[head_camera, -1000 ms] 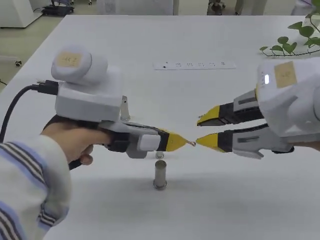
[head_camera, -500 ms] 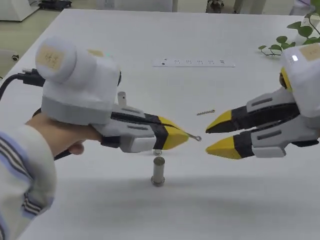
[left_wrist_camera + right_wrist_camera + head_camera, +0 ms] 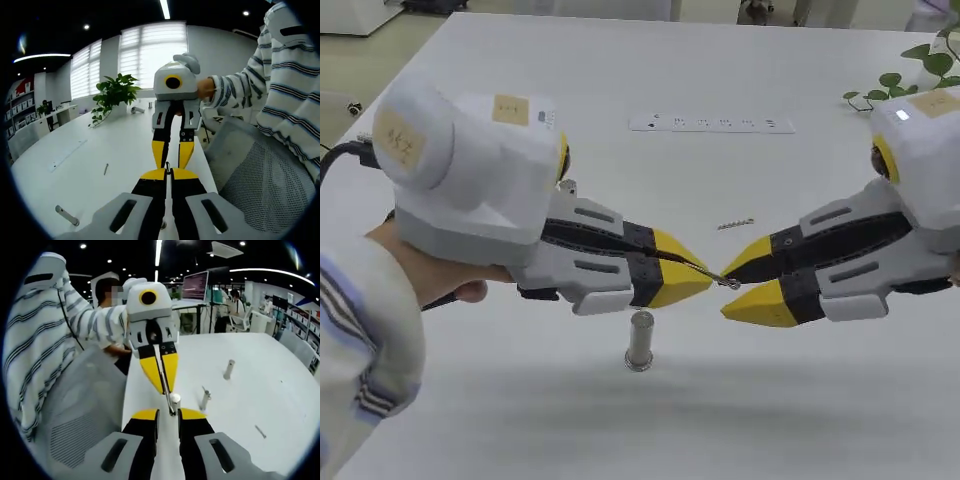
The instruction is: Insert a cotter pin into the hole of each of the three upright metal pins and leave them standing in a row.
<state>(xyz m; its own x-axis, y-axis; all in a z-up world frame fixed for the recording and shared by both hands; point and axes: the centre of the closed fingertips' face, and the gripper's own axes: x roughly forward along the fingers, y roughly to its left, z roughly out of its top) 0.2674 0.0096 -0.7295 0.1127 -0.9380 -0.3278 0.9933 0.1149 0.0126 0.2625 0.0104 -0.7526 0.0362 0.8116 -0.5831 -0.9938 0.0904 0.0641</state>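
My left gripper (image 3: 708, 282) is shut on a thin cotter pin (image 3: 722, 279) whose looped end juts past its yellow tips. My right gripper (image 3: 740, 288) faces it, open, with its jaws on either side of that looped end. In the right gripper view the cotter pin (image 3: 165, 386) runs from the left gripper (image 3: 166, 390) down into the gap of my right gripper (image 3: 168, 414). One upright metal pin (image 3: 640, 340) stands on the table just below the tips. Two more metal pins (image 3: 204, 399) (image 3: 229, 369) stand farther back. My left gripper (image 3: 168, 173) shows the right gripper (image 3: 172, 152) straight ahead.
A loose cotter pin (image 3: 734, 225) lies on the white table (image 3: 800, 400) beyond the grippers. A white power strip (image 3: 710, 124) lies farther back, and a leafy plant (image 3: 920, 75) trails in at the far right. A person's striped sleeve (image 3: 360, 350) is at the near left.
The right gripper drew away from the cotter pin's end, then came back in around it. The left gripper stayed shut on the pin and rose closer to the camera.
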